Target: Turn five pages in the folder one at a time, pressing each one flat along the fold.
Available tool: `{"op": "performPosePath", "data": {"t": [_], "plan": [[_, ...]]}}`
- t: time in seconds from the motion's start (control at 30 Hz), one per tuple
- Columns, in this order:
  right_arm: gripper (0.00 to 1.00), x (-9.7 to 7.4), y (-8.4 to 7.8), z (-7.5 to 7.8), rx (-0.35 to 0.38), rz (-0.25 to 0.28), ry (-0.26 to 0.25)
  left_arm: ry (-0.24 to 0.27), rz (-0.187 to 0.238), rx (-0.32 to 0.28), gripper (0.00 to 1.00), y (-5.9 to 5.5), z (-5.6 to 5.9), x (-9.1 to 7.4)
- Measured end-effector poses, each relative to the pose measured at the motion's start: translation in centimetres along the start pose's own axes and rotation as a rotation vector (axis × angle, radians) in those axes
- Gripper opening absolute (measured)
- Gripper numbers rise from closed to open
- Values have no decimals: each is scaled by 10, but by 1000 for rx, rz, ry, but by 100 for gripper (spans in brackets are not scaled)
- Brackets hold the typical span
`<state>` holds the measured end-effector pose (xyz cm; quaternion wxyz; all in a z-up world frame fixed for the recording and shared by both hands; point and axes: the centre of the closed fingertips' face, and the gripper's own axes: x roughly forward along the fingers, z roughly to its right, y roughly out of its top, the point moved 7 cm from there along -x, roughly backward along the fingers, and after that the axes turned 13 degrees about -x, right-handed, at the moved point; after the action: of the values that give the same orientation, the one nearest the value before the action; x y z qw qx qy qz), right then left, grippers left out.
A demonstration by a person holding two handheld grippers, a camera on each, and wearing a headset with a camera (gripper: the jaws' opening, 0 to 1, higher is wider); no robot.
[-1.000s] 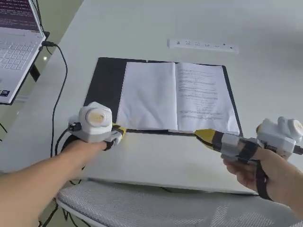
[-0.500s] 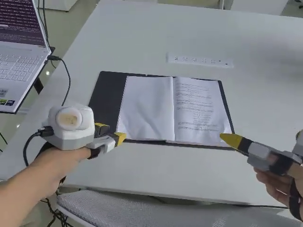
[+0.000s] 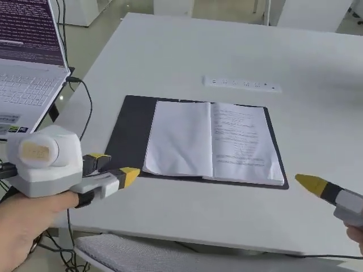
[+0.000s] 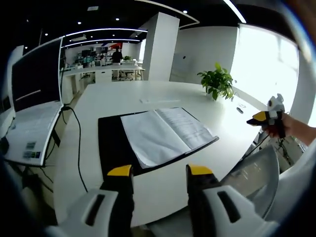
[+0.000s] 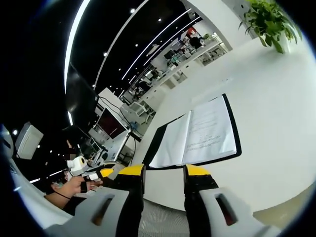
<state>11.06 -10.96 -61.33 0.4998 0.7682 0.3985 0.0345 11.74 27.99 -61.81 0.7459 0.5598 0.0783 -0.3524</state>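
White office desk (image 3: 187, 51), the folder (image 3: 198, 139) lying open mid-frame. The left gripper (image 4: 159, 171) and right gripper (image 5: 165, 170) hover at the lower corners, fingers parted, empty. A careless pinch could lift two pages together.

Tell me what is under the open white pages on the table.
The black folder lies under the pages; its cover shows as a wide strip at their left and a thin edge elsewhere. Sheets beneath the top ones are covered.
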Motion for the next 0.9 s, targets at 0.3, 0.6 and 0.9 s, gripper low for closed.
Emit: {"op": "performPosePath", "data": {"t": [0.3, 0.6, 0.9], "plan": [[37, -13, 12, 1, -37, 44, -37, -13, 24, -14, 47, 11, 5, -16], [39, -16, 21, 1, -106, 27, -68, -22, 11, 3, 48, 13, 8, -19], [39, -18, 15, 15, -90, 13, -97, -28, -11, 16, 47, 13, 14, -9]]}}
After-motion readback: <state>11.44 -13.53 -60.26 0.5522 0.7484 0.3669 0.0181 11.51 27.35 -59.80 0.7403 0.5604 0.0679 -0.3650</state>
